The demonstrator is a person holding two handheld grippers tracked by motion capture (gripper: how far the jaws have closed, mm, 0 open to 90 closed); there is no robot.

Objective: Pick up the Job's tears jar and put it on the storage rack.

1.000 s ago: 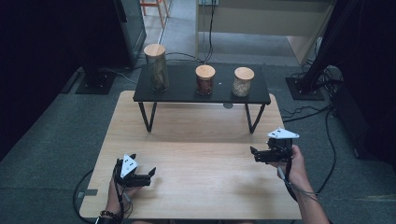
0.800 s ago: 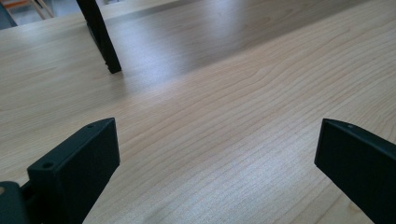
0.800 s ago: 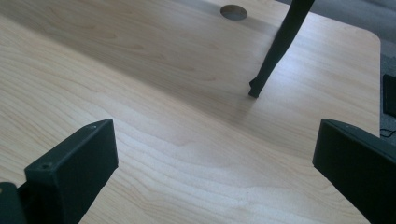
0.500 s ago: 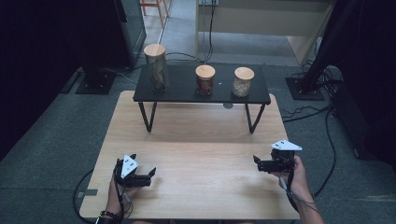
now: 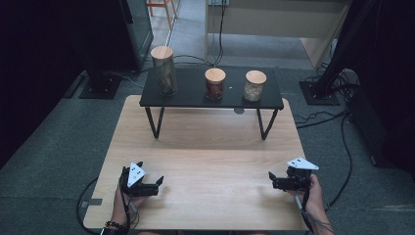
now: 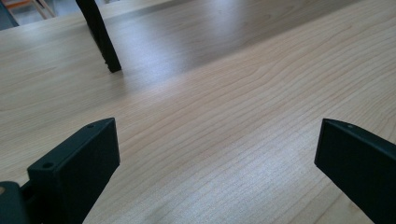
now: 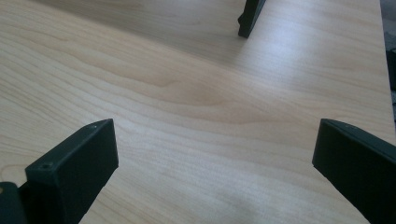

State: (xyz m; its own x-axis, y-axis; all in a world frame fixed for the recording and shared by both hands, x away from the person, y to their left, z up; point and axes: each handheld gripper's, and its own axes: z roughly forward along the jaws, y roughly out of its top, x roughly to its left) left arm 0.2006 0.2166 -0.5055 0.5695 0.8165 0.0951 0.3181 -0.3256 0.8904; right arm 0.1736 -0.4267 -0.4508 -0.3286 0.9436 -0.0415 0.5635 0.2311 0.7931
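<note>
Apparently nearest: table point(image 5: 205, 161), beneath right tool point(image 5: 272, 181).

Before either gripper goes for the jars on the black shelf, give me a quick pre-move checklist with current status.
1. Left gripper open with nothing between its jaws: ok.
2. Right gripper open with nothing between its jaws: ok.
3. Three jars, tall jar, middle jar and right jar, upright on the black shelf: ok.
4. Lids on all three: ok.
5. Bare table between the grippers and the shelf: ok.
6. Lids seated tight: cannot tell.
</note>
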